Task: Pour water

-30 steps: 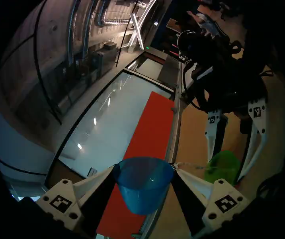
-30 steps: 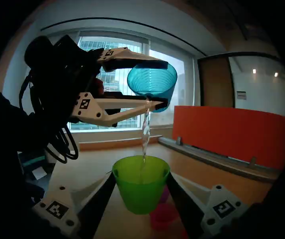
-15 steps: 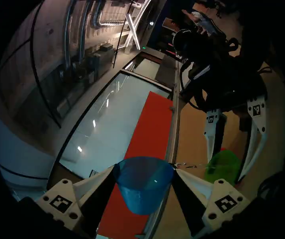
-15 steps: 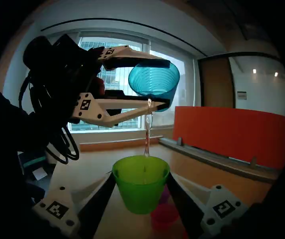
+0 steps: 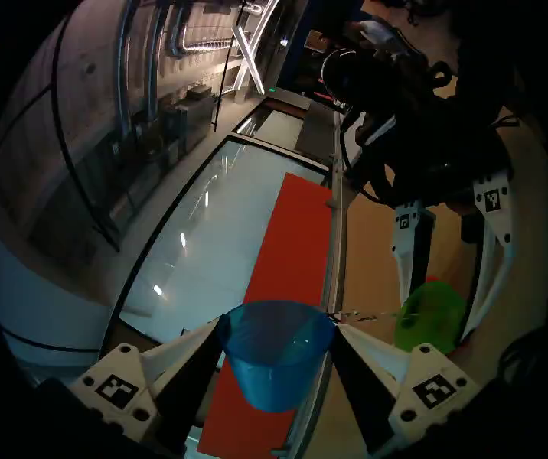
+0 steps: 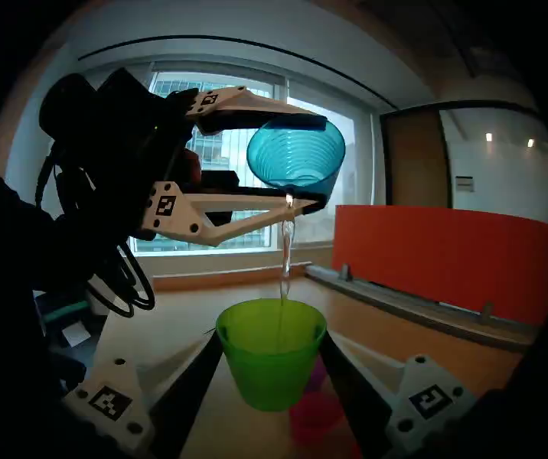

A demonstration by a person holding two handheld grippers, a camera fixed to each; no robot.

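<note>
So, stream (image 6: 285, 260) is thinner than a second ago.
Left claw (image 5: 276, 325) grips blue cup (image 6: 295, 164) tipped above green cup (image 6: 272, 363), which right claw (image 6: 270, 336) clamps; nearly empty, I'd guess.

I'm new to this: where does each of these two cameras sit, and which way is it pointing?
Left gripper view: rides on the left gripper, rolled sideways, looking past its own two fingers and tipped blue cup toward the orange partition.
Right gripper view: rides on the right gripper, level, looking past its own fingers and upright green cup toward the window.
Shared: both cups, the pouring water, the orange partition.
</note>
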